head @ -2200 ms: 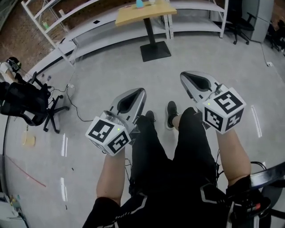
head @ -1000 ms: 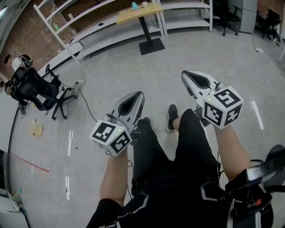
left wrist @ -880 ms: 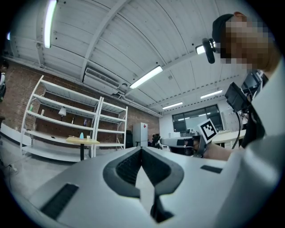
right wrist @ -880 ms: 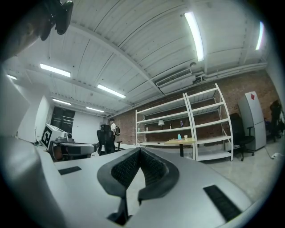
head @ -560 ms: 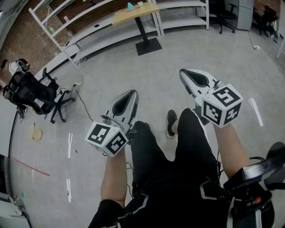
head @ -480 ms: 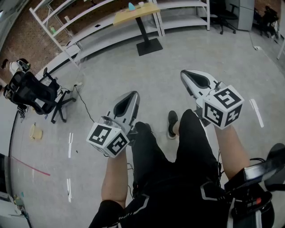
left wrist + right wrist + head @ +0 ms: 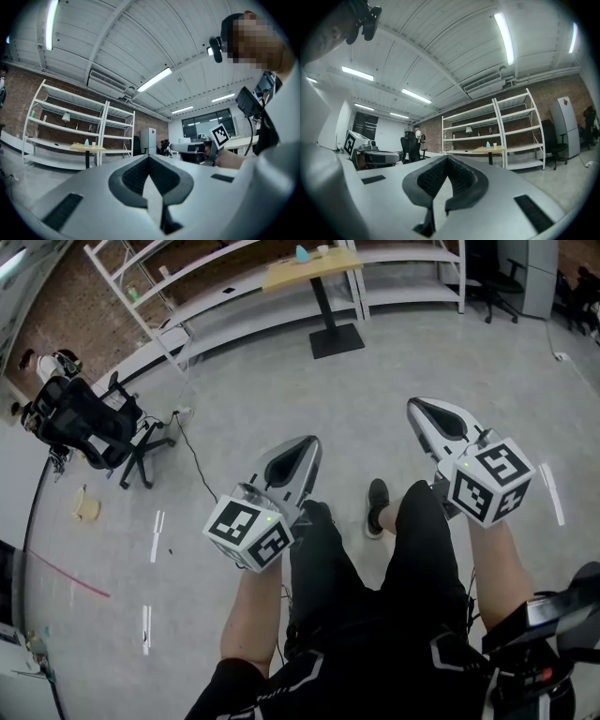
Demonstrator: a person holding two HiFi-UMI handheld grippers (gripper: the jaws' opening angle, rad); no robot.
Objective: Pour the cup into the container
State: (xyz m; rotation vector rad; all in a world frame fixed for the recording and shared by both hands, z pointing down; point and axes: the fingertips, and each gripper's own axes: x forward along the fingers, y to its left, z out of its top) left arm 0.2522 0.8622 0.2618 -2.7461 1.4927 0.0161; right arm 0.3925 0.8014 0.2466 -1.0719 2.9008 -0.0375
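Far off, a wooden pedestal table (image 7: 319, 268) carries a small teal object (image 7: 302, 253) and a small white cup (image 7: 322, 250). In the left gripper view the table (image 7: 87, 147) and teal object (image 7: 86, 141) are tiny and distant. The right gripper view shows the same table (image 7: 490, 150) with the white cup (image 7: 495, 145). My left gripper (image 7: 312, 441) and right gripper (image 7: 415, 404) are held level above the person's legs. Both are shut with nothing between the jaws, well short of the table. In their own views the left gripper (image 7: 149, 157) and right gripper (image 7: 448, 158) have tips that meet.
White shelving (image 7: 187, 277) lines the brick wall behind the table. A black office chair (image 7: 94, 427) stands at the left with a cable on the floor beside it. Another chair (image 7: 506, 282) is at the far right. Grey concrete floor (image 7: 281, 381) lies between me and the table.
The head view has swung a little, so the table and both grippers sit further right in the picture. Both grippers stay level and shut.
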